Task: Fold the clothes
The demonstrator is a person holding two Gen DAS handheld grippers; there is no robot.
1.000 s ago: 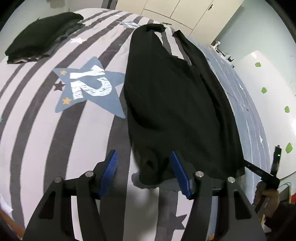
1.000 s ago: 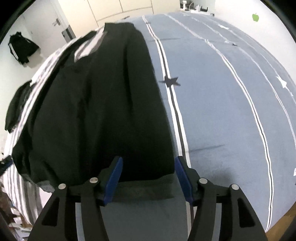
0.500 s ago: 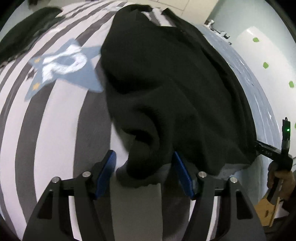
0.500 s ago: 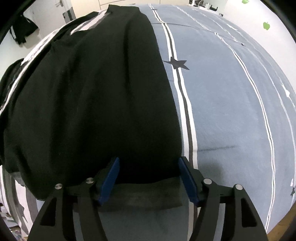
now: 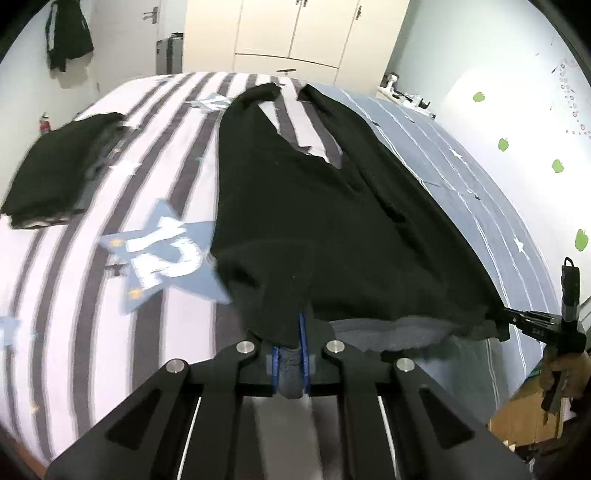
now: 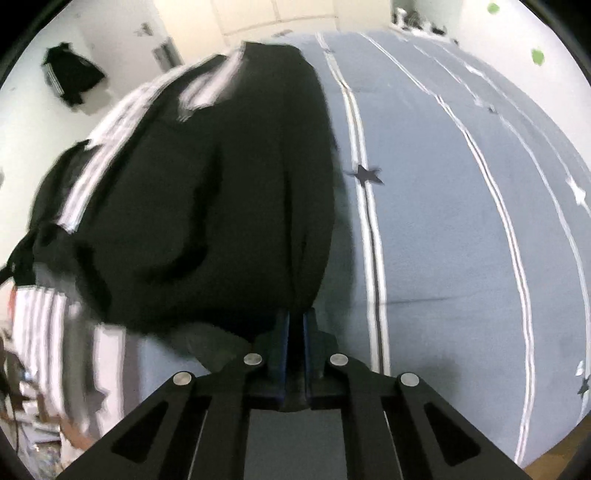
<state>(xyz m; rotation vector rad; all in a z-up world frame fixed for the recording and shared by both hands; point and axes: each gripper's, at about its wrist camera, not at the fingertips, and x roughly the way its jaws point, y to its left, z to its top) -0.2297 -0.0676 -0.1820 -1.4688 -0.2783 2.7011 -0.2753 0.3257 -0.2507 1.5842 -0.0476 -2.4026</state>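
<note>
The bed (image 5: pixel 92 280) is filling most of both views, its cover striped white and grey on one half and blue with thin white lines on the other (image 6: pixel 461 240). The garment (image 5: pixel 314 221), a large black piece, is lying lengthwise along the middle of the bed, where the two halves meet, with its two far ends splitting apart toward the wardrobe (image 5: pixel 295 33). Its near hem is lifting off the bed, showing a grey inner face, and the right wrist view is blurring the cloth (image 6: pixel 203 203), so its folds are hard to make out there. A folded dark pile (image 5: pixel 55 173) is sitting on the striped half of the bed, well apart from the garment. A blue star (image 5: pixel 162 254) printed on the cover is lying just beside the garment's near edge. The left gripper (image 5: pixel 290 354) is pinching the near hem, its blue pads nearly together with bunched cloth between them. The right gripper (image 6: pixel 293 354) is likewise clamping the hem at the other corner; in the left view only its tip (image 5: pixel 532 321) is showing, the hand behind it being cut off at the frame edge.
</note>
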